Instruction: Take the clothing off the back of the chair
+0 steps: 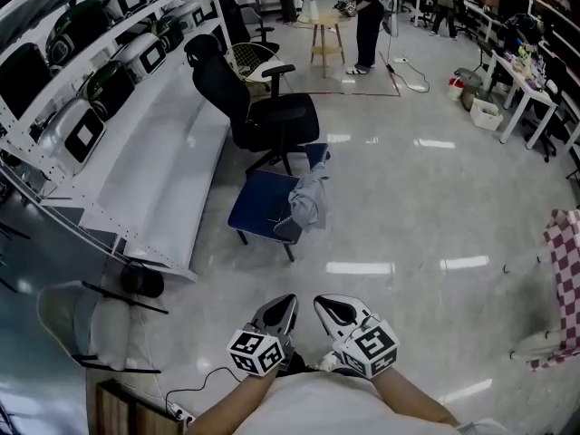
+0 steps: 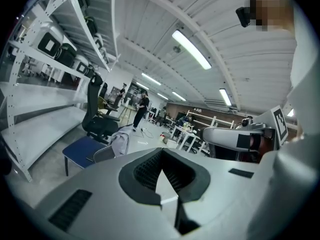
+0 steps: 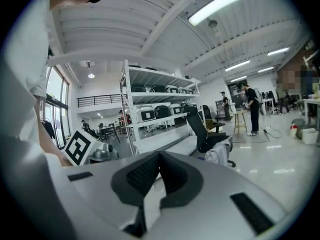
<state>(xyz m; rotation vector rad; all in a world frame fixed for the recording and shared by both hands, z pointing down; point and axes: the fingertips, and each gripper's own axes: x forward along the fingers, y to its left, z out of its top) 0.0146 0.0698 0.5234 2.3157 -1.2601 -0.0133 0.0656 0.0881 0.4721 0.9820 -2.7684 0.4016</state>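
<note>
the left gripper [image 1: 286, 303] and the right gripper [image 1: 324, 304] sit side by side, low and close to the person, both aimed out across the shiny floor [image 1: 408, 207]. each gripper view shows its own fingers pressed together, with nothing pinched between them.

the clothing [image 1: 310, 198], a grey garment, is draped over the back of a blue chair [image 1: 256, 205]. it lies straight ahead of the fingertips and well apart from them, touched by neither gripper. seen along the left fingers it lies a little to their left; seen along the right fingers it lies a little to their right.

a black office chair [image 1: 263, 107] stands just beyond the blue chair. a white shelf rack [image 1: 154, 152] runs along to the left of the left fingers. a checked cloth [image 1: 566, 270] hangs far off to the right of the right fingers. far beyond the chairs a person [image 1: 369, 16] stands beside a stool [image 1: 326, 36].
</note>
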